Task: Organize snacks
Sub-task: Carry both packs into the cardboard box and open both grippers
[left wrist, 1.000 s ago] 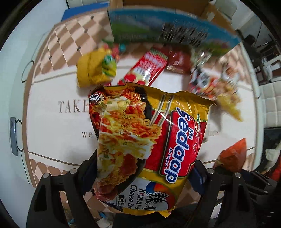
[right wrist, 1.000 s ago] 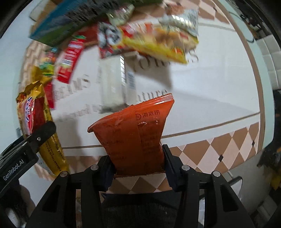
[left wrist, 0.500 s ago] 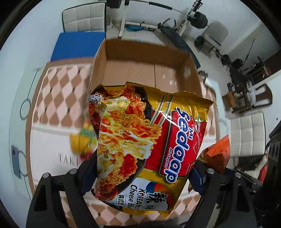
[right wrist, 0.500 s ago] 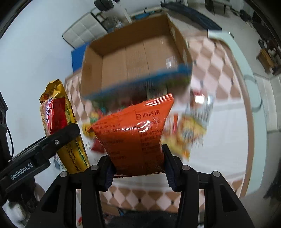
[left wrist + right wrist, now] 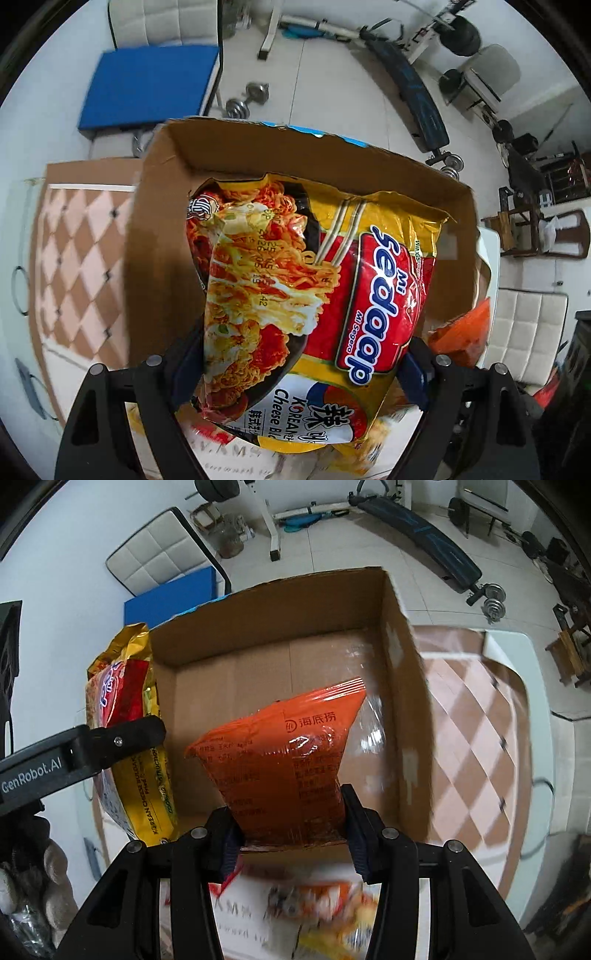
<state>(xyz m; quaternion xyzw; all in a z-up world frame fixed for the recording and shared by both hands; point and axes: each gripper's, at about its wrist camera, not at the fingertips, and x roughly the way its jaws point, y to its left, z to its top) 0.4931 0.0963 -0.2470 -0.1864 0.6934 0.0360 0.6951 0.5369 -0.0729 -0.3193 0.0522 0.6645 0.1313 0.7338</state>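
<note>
The noodle packet (image 5: 314, 314) and orange packet (image 5: 284, 760), each clamped in 1 gripper, had been carried from above the worktop to above the cardboard box (image 5: 402, 686), ready for release.

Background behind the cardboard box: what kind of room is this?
Most likely a home room doubling as a gym. Beyond the open brown cardboard box there is a black padded weight bench, chrome dumbbells on the white tiled floor, and white quilted chairs.

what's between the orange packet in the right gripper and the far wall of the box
Only bare cardboard box floor; nothing else lies between the orange packet and the far wall, as the right wrist view shows.
</note>
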